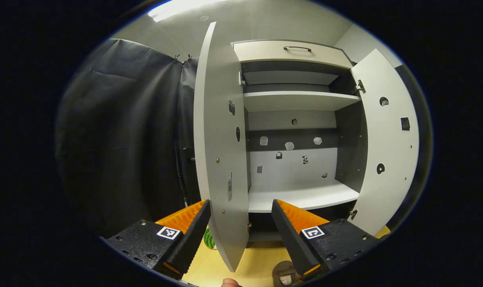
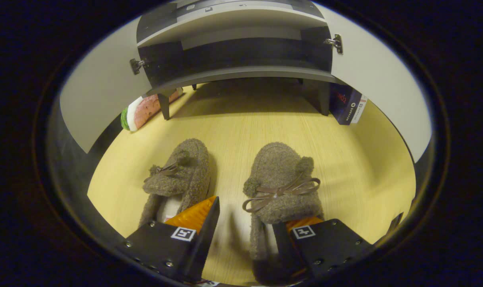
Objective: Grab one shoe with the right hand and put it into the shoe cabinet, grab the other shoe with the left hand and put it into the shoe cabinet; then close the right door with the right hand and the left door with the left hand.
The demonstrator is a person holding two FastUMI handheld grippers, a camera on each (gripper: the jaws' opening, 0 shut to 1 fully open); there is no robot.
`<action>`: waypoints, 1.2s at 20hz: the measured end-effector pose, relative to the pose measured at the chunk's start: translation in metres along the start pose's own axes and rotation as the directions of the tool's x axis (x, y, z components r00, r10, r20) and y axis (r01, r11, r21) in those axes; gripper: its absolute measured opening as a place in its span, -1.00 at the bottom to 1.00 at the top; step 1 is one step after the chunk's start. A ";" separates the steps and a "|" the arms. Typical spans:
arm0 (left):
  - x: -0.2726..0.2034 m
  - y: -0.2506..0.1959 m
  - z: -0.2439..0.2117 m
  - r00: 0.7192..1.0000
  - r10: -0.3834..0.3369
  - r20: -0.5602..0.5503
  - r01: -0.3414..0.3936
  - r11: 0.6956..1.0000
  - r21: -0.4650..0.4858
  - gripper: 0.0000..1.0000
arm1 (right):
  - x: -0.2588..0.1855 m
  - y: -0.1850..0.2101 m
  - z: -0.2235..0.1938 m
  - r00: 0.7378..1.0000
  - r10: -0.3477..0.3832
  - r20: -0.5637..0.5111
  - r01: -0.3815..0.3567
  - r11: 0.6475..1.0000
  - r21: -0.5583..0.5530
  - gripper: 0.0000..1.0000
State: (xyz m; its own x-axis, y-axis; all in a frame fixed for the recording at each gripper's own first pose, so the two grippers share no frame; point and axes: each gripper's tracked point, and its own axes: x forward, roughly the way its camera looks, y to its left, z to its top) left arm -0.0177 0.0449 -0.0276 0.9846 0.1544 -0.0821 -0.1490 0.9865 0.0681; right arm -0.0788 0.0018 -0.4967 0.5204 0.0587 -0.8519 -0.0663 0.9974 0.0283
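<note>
Right gripper view is showing the right gripper (image 2: 241, 223) gaping over the right shoe (image 2: 281, 183), while the left gripper (image 1: 241, 223) is hanging wide open, empty, facing the shoe cabinet (image 1: 301, 119).

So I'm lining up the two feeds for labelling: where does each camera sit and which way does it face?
Left gripper view: rides the left gripper, held up level, facing the open shoe cabinet; its own fingers spread at the bottom.
Right gripper view: rides the right gripper, tilted down at two fuzzy slippers on the floor; one finger sits inside the right slipper, beside the left slipper.
Shared: the cabinet, its open doors, the watermelon toy.
</note>
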 end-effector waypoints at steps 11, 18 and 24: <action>0.000 -0.001 -0.015 0.999 0.022 -0.034 -0.023 1.000 -0.014 0.90 | 0.012 -0.016 0.008 0.999 -0.051 0.000 0.051 0.990 -0.129 -0.98; 0.001 -0.001 -0.016 0.999 0.025 -0.023 -0.026 0.999 -0.038 0.90 | -0.027 -0.021 0.066 0.992 -0.038 0.122 0.049 0.995 -0.088 -0.98; 0.002 0.000 -0.021 1.000 0.024 -0.019 -0.025 0.998 -0.049 0.90 | -0.087 -0.019 0.163 0.947 -0.022 0.322 0.036 0.999 -0.039 -0.99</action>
State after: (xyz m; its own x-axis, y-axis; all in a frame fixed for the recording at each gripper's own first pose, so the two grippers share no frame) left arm -0.0173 0.0463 -0.0483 0.9789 0.1790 -0.0989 -0.1777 0.9838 0.0213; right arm 0.0163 -0.0159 -0.3374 0.7679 0.0474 -0.6389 -0.0809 0.9964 -0.0234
